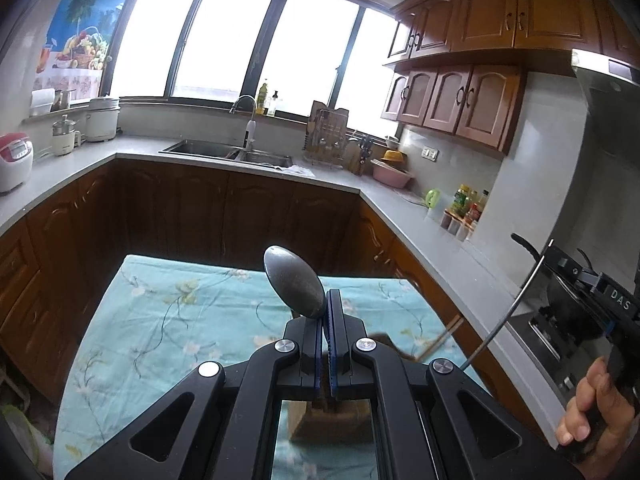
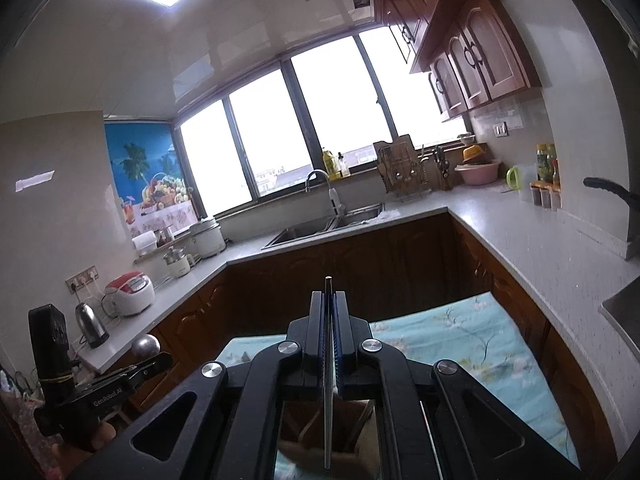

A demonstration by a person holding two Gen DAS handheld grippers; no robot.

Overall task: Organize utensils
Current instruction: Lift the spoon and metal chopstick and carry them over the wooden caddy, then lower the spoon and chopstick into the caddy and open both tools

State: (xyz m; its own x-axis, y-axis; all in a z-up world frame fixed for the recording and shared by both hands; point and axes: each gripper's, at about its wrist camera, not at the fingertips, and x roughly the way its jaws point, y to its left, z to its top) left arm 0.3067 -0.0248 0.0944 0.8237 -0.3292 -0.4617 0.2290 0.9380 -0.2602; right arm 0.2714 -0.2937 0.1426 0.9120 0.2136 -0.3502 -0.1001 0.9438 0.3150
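My left gripper (image 1: 325, 300) is shut on a metal spoon (image 1: 294, 280), whose bowl sticks up past the fingertips. From the right wrist view that same left gripper (image 2: 160, 360) shows at lower left with the spoon bowl (image 2: 146, 346) above it. My right gripper (image 2: 330, 300) is shut on a thin flat metal utensil (image 2: 329, 360), seen edge-on with its tip just past the pads. In the left wrist view the right gripper (image 1: 550, 258) is at the far right in a hand (image 1: 588, 412), the utensil (image 1: 516, 308) slanting down from it. A wooden holder (image 1: 328, 420) sits below both grippers.
A table with a teal floral cloth (image 1: 160, 320) lies beneath. Chopsticks (image 1: 440, 340) lean out by the holder. Grey counters wrap the room with a sink (image 1: 228, 150), a rice cooker (image 1: 14, 160), a pink basin (image 1: 392, 176) and spice jars (image 1: 464, 216). A stove (image 1: 540, 340) is right.
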